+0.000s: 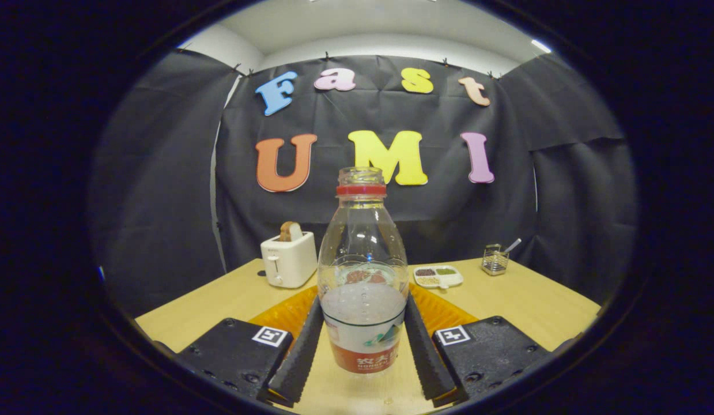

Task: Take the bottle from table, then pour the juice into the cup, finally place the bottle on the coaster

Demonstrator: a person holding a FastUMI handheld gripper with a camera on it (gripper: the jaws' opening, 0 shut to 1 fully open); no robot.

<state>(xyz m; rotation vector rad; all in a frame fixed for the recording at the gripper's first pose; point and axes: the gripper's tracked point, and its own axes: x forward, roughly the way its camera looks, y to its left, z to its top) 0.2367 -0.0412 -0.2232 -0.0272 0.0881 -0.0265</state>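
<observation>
Fingers: both of my fingers (pixel 299 346) run forward from close under the camera, one on each side of the bottle.
Gripper: my gripper (pixel 362 305) is closed on the bottle, each finger pressed flat along its lower sides.
Bottle: clear plastic bottle (pixel 363 276) stands upright between my fingers, uncapped, with a red ring below its open mouth (the label wraps the lower part, red at the base).
Contents: pale cloudy liquid fills the lower part of the bottle, to about where my fingertips reach; the upper part is clear.
Bottle base: I cannot tell whether the bottom rests on the table or sits just above it.
Table: light wooden table (pixel 541 305) spreads out beyond my fingers.
Orange mat: an orange ribbed mat (pixel 443 311) lies on the table just behind the bottle, showing on both sides of it past my fingertips.
Toaster: a white toaster (pixel 289 260) with a slice of bread poking up sits well beyond, left of the bottle.
Dish: a small white divided dish (pixel 438 276) with dark and green fillings lies beyond, right of the bottle.
Wire holder: a small wire holder (pixel 495 259) with a utensil in it stands farther right, near the table's back.
</observation>
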